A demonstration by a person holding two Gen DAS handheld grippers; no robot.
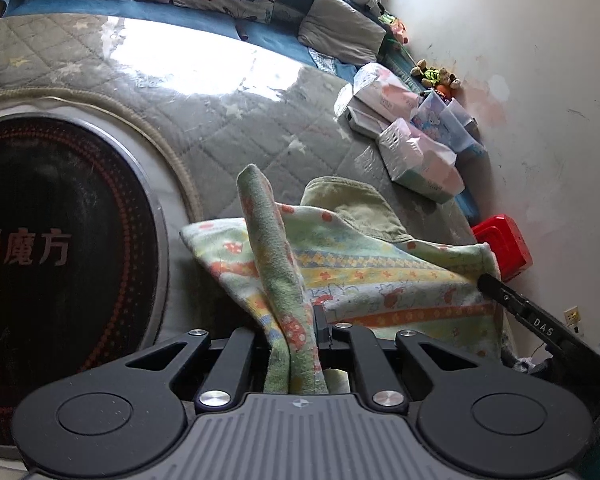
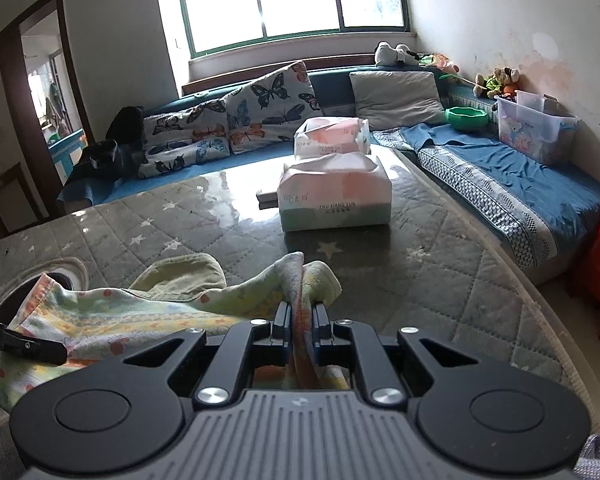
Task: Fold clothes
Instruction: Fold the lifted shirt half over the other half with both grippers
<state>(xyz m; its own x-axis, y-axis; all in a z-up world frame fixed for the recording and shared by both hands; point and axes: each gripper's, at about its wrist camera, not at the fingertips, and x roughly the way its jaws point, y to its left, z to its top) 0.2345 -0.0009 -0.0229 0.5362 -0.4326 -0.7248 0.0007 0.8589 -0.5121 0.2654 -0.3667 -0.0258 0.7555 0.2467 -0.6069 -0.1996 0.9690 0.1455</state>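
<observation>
Both my grippers, left [image 1: 292, 332] and right [image 2: 301, 316], are clamped on the cloth [image 1: 380, 276] over the table [image 2: 440, 272].

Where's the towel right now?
The towel is stretched between both grippers above the quilted table, left gripper and right gripper each pinching an edge, with the tissue packs beyond it.

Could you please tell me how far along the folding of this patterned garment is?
Early stage. Done: both grippers have hold, left gripper and right gripper each shut on an edge of the patterned garment. In hand: cloth lifted over the quilted table. Left: no neat fold visible; it remains bunched.
</observation>
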